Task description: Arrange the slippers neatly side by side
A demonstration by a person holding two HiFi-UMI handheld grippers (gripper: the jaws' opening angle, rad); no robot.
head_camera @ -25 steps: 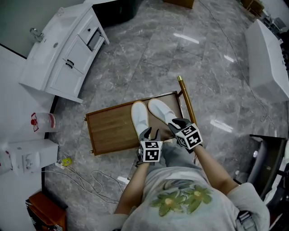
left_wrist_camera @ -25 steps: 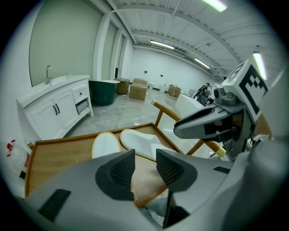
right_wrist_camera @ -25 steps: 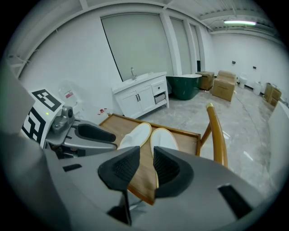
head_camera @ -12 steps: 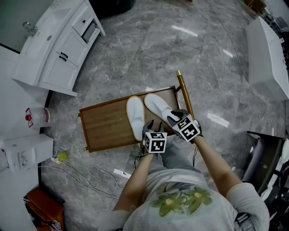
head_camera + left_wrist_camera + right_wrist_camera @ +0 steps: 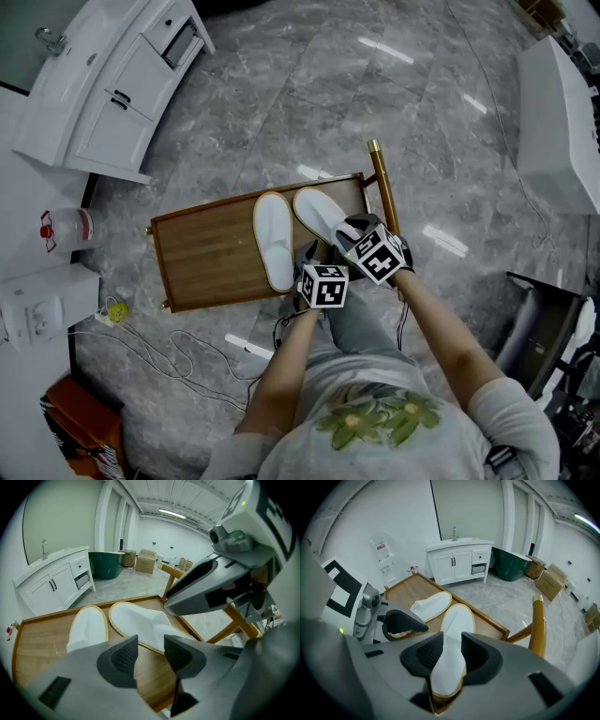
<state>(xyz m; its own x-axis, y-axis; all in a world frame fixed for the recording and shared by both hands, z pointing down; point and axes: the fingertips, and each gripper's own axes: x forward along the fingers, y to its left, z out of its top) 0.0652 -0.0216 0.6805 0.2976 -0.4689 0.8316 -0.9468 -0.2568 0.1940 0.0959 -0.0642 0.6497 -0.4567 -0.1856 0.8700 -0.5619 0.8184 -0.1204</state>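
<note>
Two white slippers with tan edging lie side by side on a wooden tray [image 5: 202, 258], toes pointing away from me. The left slipper [image 5: 273, 239] lies straight; the right slipper [image 5: 319, 216] angles slightly toward it. My left gripper [image 5: 311, 261] hovers over bare wood just behind the left slipper [image 5: 86, 627], its jaws opening with nothing between them [image 5: 151, 651]. My right gripper [image 5: 349, 232] is over the heel of the right slipper [image 5: 454, 630]. Its jaws [image 5: 450, 656] are opening, with the heel showing in the gap and lying flat on the tray.
A brass-coloured post [image 5: 382, 183] runs along the tray's right side. A white vanity cabinet [image 5: 103, 84] stands at far left, and a white fixture [image 5: 562, 112] at far right. Cables [image 5: 178, 356] trail on the grey marble floor beside a white box [image 5: 37, 309]. A dark frame [image 5: 534, 328] stands at right.
Both grippers' jaws have spread wider. The head view has shifted, so the tray sits further left and higher. Both slippers lie on the tray as before.
</note>
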